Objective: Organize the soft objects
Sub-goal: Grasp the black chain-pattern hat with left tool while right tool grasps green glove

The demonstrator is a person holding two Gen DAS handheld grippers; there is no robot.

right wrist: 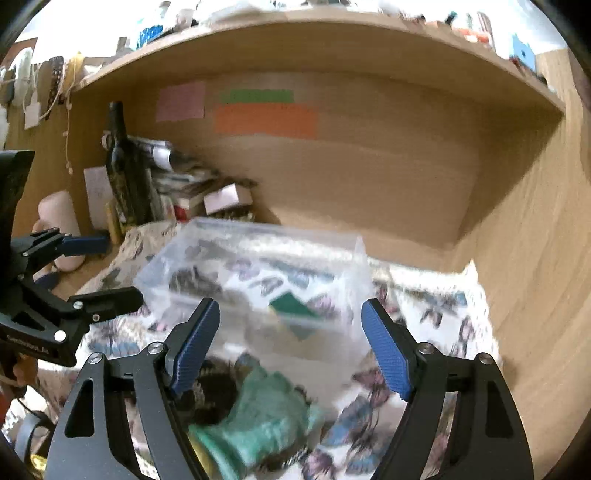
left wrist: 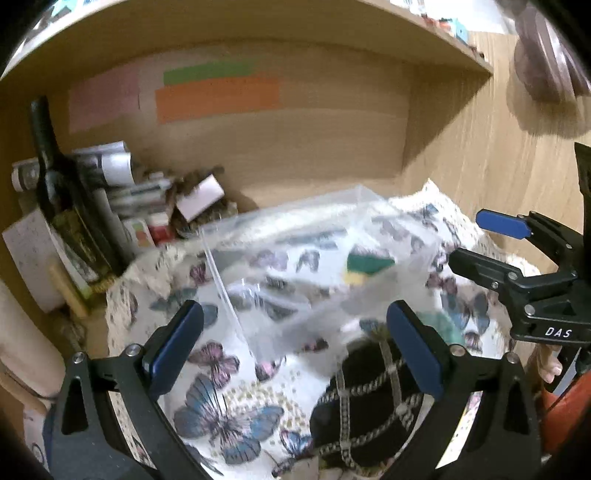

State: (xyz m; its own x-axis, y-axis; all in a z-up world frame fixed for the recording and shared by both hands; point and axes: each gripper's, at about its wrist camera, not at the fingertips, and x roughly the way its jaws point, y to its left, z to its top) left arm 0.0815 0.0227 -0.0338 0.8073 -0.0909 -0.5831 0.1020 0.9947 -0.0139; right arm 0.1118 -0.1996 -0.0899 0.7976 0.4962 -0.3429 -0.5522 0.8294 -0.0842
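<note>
A clear plastic box (left wrist: 306, 254) (right wrist: 258, 280) stands on a butterfly-print cloth (left wrist: 229, 402) (right wrist: 436, 314). A green and yellow sponge (left wrist: 367, 267) (right wrist: 295, 314) lies inside it. A black soft item with a chain pattern (left wrist: 365, 406) lies in front of the box, below my left gripper (left wrist: 295, 350), which is open and empty. A teal soft item (right wrist: 269, 410) lies beside a dark one (right wrist: 218, 395), below my right gripper (right wrist: 291, 350), also open and empty. The right gripper (left wrist: 476, 240) shows open at the right of the left wrist view.
The cloth lies in a wooden desk alcove under a shelf (right wrist: 332, 33). A dark bottle (left wrist: 55, 192) (right wrist: 122, 162), papers and small boxes (left wrist: 199, 195) crowd the back left corner. Coloured notes (right wrist: 266, 118) are stuck on the back panel. The left gripper (right wrist: 99, 273) shows at the left.
</note>
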